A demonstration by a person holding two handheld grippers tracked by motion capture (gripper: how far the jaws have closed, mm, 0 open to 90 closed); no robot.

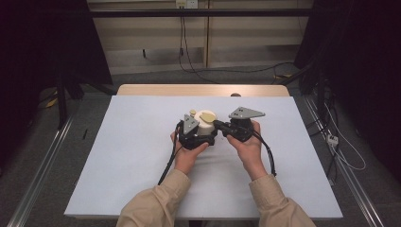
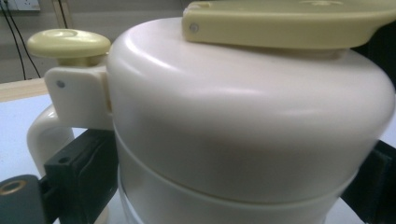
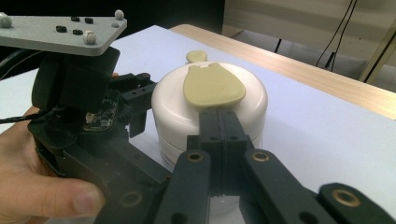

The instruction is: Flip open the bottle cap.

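Sleeves (image 1: 156, 203) come in from the bottom, both hands up at mid-table (image 1: 142, 156). Left gripper (image 1: 196, 135) is clamped around the cream jug (image 1: 205, 124), jaws hugging both sides. Right gripper (image 3: 219, 123) has its jaws pressed together, tips touching the jug's yellowish lid tab (image 3: 212, 86).

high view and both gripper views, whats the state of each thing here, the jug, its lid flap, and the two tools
cream jug: upright on the white table cover, handle on its far side.
yellow lid flap: lying flat on the jug's top, down.
yellow button: sits above the handle, untouched.
left tool: jaws spread around the jug's body, one at each side.
right tool: jaws together, tips at the near edge of the lid flap.
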